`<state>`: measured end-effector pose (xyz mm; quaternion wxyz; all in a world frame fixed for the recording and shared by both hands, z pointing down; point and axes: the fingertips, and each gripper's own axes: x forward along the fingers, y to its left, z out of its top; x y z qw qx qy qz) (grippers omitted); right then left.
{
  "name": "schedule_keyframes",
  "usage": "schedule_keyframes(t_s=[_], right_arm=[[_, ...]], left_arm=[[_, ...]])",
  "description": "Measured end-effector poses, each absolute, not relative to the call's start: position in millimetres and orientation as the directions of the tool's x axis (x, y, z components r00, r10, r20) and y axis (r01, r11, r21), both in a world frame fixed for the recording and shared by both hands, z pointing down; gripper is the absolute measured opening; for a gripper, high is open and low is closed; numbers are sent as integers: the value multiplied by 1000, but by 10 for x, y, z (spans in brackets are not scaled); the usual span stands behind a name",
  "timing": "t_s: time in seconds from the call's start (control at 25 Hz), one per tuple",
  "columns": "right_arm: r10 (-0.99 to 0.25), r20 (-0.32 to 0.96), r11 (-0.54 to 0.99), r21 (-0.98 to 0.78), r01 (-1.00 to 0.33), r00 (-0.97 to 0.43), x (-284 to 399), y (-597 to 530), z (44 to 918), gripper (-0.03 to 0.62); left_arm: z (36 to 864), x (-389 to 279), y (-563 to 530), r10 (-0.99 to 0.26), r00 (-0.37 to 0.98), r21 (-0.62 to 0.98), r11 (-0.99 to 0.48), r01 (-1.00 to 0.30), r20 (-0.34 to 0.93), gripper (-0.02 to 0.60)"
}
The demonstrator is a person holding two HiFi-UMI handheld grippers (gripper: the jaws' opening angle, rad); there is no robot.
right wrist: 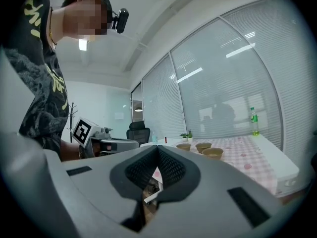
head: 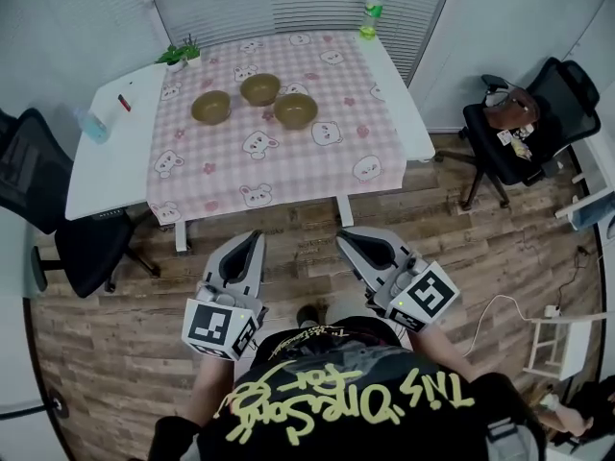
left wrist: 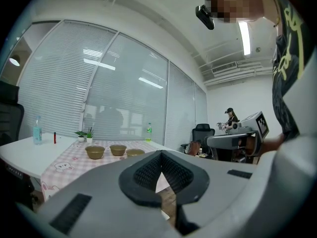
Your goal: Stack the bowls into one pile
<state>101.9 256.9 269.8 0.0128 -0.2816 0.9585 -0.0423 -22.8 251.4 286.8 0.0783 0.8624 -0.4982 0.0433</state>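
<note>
Start of task: three bowls (head: 260, 88) stand apart on the table (head: 110, 161) at 12 o'clock, none stacked. Left gripper (head: 252, 238) and right gripper (head: 344, 238) are well short of it, jaws together, empty.

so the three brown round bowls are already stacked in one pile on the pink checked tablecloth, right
Not stacked: the three brown round bowls sit side by side, each on its own, on the pink checked tablecloth. The head view shows it.
</note>
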Motion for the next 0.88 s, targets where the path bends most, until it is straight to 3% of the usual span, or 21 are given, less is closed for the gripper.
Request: schedule_keyframes(t_s=[0.28,0.88], right_arm=[[-532,61,835,-127,-535,-845,1028,2752,2835,3],[-501,-18,861,-109,-497,-865,1007,1951,2770,3]], left_arm=[[2955,-266,2574,-844,512,94,-503,-859,159,-5],[2968,-300,1886,-867,468,96,-458,-884,169,-5]])
